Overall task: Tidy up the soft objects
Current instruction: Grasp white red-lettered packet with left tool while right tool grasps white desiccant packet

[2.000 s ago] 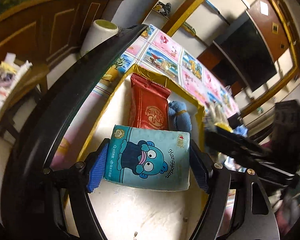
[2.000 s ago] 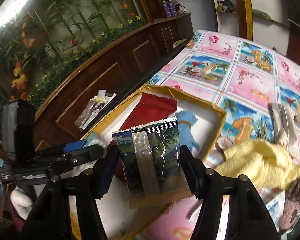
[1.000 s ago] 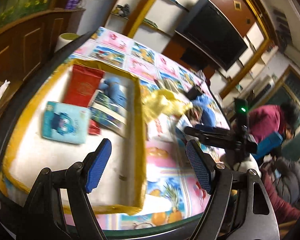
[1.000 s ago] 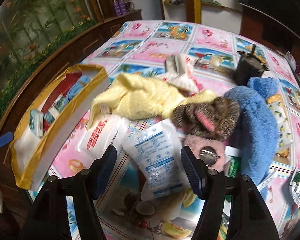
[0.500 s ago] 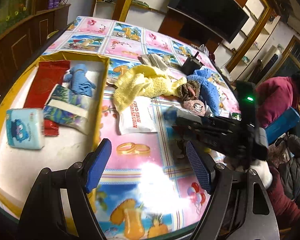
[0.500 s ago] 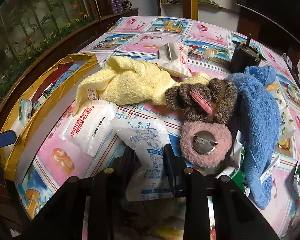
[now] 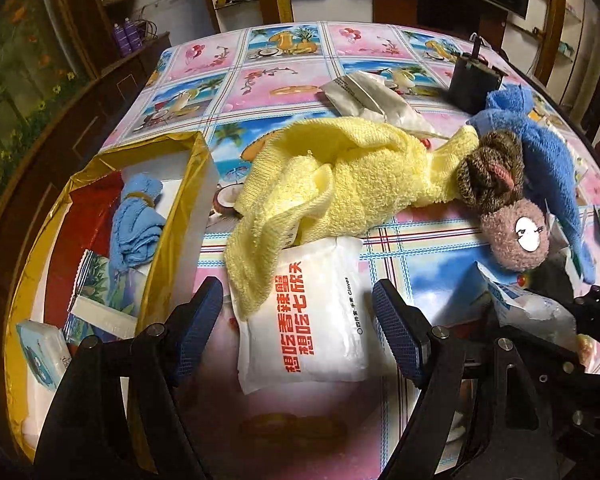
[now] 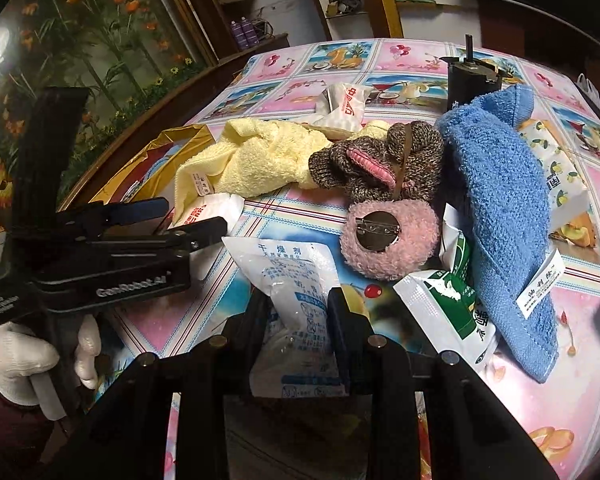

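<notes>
My right gripper (image 8: 298, 300) is shut on a white desiccant packet with blue print (image 8: 288, 268), pinched at its lower part on the tablecloth. My left gripper (image 7: 300, 320) is open and points down over a white packet with red lettering (image 7: 312, 312), which lies between its blue pads without touching them. A yellow towel (image 7: 340, 176) overlaps that packet's upper left corner. The gold box (image 7: 172, 216) at the left holds a blue cloth (image 7: 136, 224) and several packets. In the right wrist view the left gripper (image 8: 180, 216) hangs at the left, held by a white-gloved hand (image 8: 20, 356).
A brown knitted piece (image 8: 380, 160), a pink fuzzy brooch (image 8: 388, 236), a blue towel (image 8: 500, 200) and a green-and-white packet (image 8: 448, 300) crowd the right of the table. A dark box (image 7: 474, 84) stands at the back. The table's dark wooden rim (image 7: 28, 184) runs along the left.
My left gripper swung from above the gold box to over the red-lettered packet, still open. My right gripper closed on the desiccant packet that lay between its open fingers.
</notes>
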Demonstrator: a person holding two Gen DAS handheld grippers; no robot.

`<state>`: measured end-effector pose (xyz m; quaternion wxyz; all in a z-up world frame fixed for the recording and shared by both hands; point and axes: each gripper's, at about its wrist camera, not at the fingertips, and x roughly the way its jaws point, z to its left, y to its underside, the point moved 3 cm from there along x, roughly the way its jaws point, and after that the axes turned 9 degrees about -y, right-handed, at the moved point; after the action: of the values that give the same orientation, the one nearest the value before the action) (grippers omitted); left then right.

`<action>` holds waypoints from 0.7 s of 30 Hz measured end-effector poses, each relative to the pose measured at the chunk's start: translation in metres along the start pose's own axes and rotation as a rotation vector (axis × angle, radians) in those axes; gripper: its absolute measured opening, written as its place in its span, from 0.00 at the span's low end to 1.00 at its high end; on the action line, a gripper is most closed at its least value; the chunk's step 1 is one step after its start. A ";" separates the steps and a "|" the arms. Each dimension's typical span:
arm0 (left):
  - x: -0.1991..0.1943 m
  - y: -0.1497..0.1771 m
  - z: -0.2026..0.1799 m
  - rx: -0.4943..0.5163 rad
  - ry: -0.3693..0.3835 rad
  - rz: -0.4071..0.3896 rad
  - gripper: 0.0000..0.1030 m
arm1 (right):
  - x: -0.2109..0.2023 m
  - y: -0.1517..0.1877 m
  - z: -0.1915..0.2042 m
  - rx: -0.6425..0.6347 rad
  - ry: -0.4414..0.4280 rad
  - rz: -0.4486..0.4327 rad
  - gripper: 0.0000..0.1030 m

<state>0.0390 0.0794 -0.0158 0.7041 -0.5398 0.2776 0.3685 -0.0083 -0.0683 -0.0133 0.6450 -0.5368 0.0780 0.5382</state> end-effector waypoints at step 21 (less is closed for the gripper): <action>-0.042 0.028 0.020 -0.027 0.179 -0.031 0.70 | 0.001 0.001 0.000 0.002 0.003 -0.002 0.30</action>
<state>-0.0078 0.0935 0.0073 0.6746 -0.5843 0.3261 0.3116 -0.0090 -0.0675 -0.0145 0.6460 -0.5369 0.0790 0.5368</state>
